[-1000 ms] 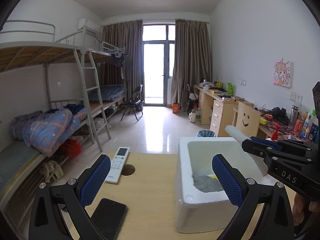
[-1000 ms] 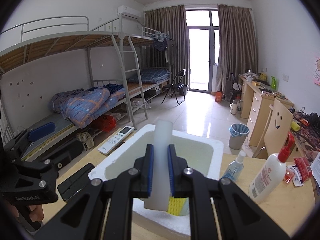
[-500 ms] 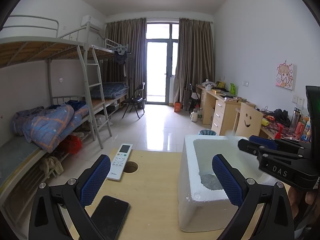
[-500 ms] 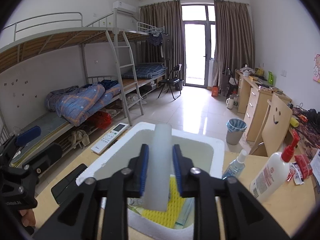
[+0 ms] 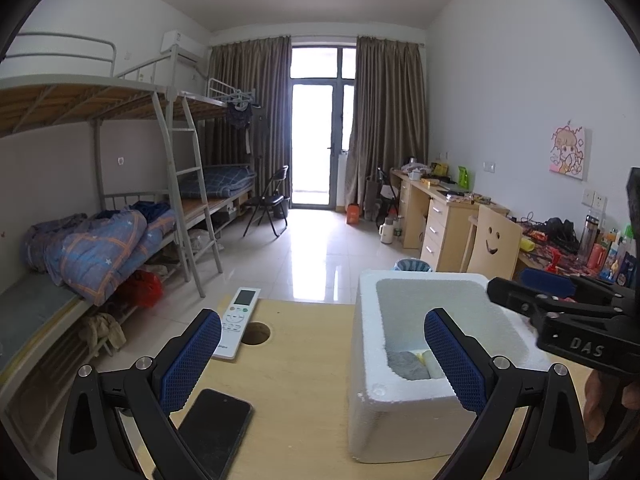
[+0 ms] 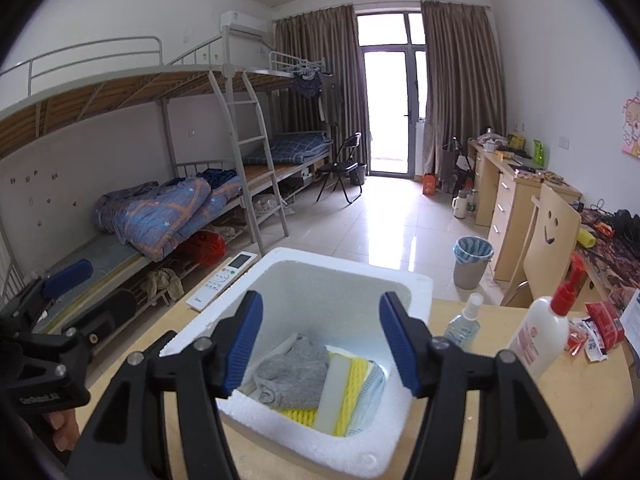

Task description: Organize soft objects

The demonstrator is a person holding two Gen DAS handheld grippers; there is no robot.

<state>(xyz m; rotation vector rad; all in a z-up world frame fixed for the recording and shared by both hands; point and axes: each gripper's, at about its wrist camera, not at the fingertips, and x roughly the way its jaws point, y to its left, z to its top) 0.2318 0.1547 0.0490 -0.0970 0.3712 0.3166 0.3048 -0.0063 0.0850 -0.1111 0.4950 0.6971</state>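
From where I stand, the right hand-held gripper (image 6: pixel 320 344) hangs over the foam box (image 6: pixel 416 292) with its jaws spread wide and nothing between them. Inside the box lies the white foam stick (image 6: pixel 331 394), propped across a yellow mesh sleeve (image 6: pixel 352 384) beside a grey sock (image 6: pixel 294 374). All of it looks featherlight and squashy; I'd pinch the stick mid-length, gently, since it would dent. The left hand-held gripper (image 5: pixel 322 358), equally wide and empty, hovers over the desk (image 5: pixel 296 376) near a phone (image 5: pixel 212 426); beyond sits a remote (image 5: pixel 238 322).
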